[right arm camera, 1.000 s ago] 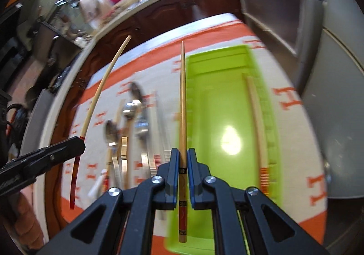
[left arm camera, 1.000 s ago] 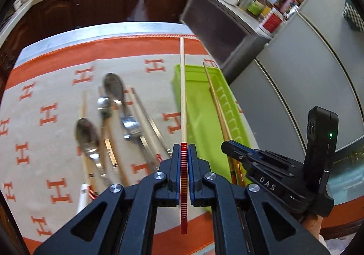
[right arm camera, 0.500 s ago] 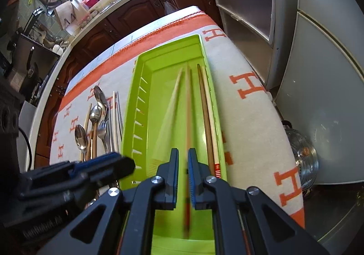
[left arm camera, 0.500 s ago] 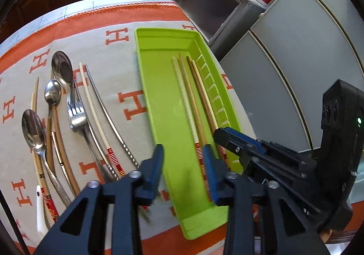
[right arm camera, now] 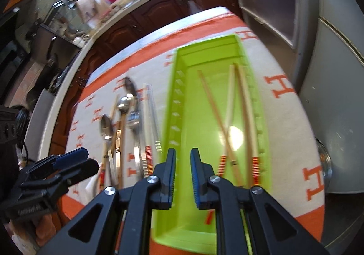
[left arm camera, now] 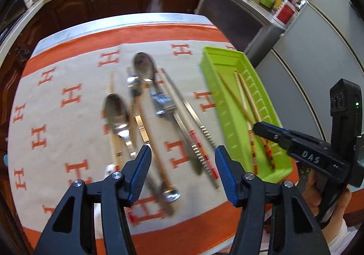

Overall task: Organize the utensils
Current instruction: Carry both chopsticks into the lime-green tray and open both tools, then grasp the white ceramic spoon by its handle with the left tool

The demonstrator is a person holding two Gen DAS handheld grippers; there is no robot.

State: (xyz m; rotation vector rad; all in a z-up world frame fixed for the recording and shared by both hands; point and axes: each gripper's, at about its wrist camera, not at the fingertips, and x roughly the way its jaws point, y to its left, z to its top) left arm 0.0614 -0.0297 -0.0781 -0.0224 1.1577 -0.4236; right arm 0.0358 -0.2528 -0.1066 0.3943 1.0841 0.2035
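The left gripper hangs above the tabletop with its jaws spread wide and nothing between them. Below it, on the cloth patterned with orange H letters, lies a blurred row of utensils: spoons, a fork and chopsticks, handles toward the camera. Just right of that row sits the green tray, lengthwise away from the camera, holding three chopsticks with red-banded ends. Over the tray's near right corner reaches the right gripper, a hand at its grip.
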